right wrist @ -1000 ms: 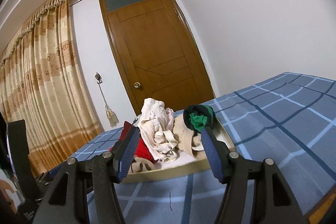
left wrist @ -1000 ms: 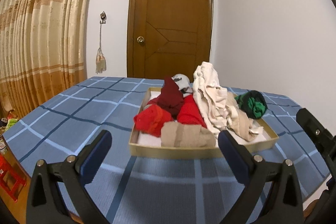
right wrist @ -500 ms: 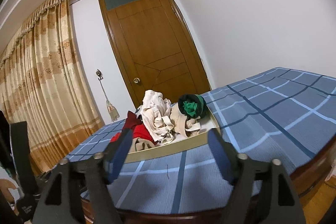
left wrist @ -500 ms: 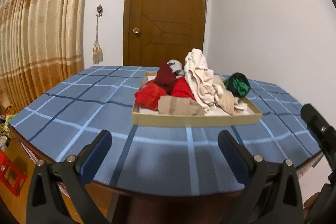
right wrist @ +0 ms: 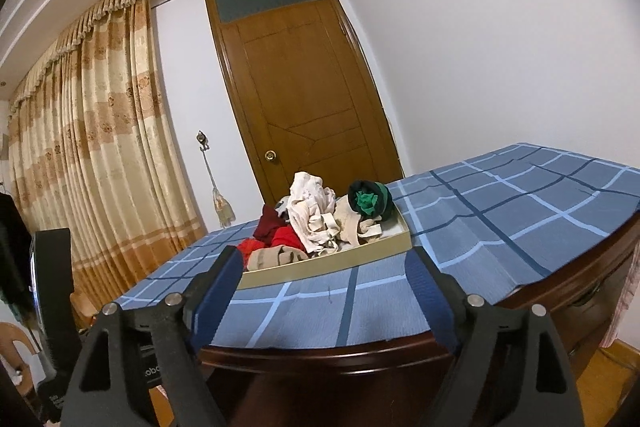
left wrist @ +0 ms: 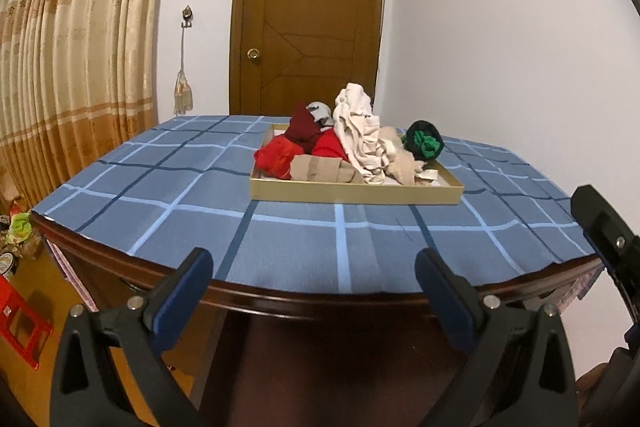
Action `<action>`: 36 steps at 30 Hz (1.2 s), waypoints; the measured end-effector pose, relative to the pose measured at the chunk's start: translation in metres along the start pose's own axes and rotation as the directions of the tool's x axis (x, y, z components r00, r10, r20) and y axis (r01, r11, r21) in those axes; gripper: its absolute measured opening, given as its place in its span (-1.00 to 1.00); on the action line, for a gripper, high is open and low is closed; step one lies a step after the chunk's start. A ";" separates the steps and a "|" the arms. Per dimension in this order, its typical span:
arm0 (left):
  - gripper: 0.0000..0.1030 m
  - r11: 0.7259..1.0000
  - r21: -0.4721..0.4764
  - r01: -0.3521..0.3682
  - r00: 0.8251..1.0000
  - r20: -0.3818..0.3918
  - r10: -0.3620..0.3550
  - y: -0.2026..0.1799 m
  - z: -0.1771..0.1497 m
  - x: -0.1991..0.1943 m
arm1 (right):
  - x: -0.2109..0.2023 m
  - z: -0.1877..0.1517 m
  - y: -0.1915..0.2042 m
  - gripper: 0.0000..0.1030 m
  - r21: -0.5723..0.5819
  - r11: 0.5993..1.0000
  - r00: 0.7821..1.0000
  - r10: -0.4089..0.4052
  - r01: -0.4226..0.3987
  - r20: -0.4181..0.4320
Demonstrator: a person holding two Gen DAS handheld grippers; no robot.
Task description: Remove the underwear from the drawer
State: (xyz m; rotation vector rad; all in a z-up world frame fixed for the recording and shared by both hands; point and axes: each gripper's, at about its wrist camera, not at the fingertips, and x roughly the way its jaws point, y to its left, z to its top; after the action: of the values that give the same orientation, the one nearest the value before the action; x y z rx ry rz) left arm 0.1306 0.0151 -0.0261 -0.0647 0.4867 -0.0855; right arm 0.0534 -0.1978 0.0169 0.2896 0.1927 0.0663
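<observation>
Left tool (left wrist: 314, 285): wide open, nothing between its blue pads; it hangs off the near edge of the worktop, well apart from the tray.
Right tool (right wrist: 326, 281): its jaws are opening, nothing is between them; it also sits off the near edge, pointing at the tray.
Worktop (left wrist: 120, 195): a dark wooden table under a blue cloth with light and dark lines in squares.
Tray (left wrist: 356, 191): a flat tan box, the drawer for this job, lying on the cloth toward the far side, in front of the door.
Underwear (left wrist: 352, 155): a loose heap inside the tray; no tool touches it.
Red pieces (left wrist: 280, 155): on the left side of the heap, with a dark red one behind them.
Tan piece (left wrist: 324, 171): at the front, just beside the near wall of the tray.
Cream piece (left wrist: 356, 131): piled up tallest in the middle.
Green and black piece (left wrist: 424, 141): rolled up at the right end of the tray.
Door (left wrist: 308, 19): brown wood, shut, with a round knob, behind the worktop.
Curtain (left wrist: 72, 47): gold and cream, hanging on the left.
Red crate (left wrist: 20, 327): on the floor at the lower left.
</observation>
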 end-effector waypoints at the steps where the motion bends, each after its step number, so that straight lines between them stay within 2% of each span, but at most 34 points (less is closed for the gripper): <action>1: 0.99 1.000 0.001 0.000 1.000 0.001 0.000 0.000 0.000 -0.003 | -0.004 0.001 0.001 0.66 0.001 1.000 1.000 0.003 -0.003 -0.001; 11: 0.99 0.996 0.084 -0.027 0.999 0.037 0.024 -0.010 -0.001 -0.034 | -0.034 0.009 0.010 0.66 -0.003 1.000 1.000 0.003 -0.002 0.018; 23: 0.99 0.996 0.060 -0.062 0.997 0.043 0.059 -0.006 0.005 -0.045 | -0.067 0.018 0.021 0.72 -0.038 0.999 0.997 -0.007 0.010 0.074; 36: 0.99 0.996 0.072 -0.061 0.997 0.050 0.058 -0.004 0.005 -0.048 | -0.066 0.022 0.018 0.72 -0.020 1.000 0.997 -0.016 0.018 0.073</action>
State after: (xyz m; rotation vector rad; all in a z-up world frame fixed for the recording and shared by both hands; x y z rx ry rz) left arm 0.0904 0.0157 0.0005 0.0197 0.4364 -0.0431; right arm -0.0074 -0.1926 0.0543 0.2691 0.1223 0.0409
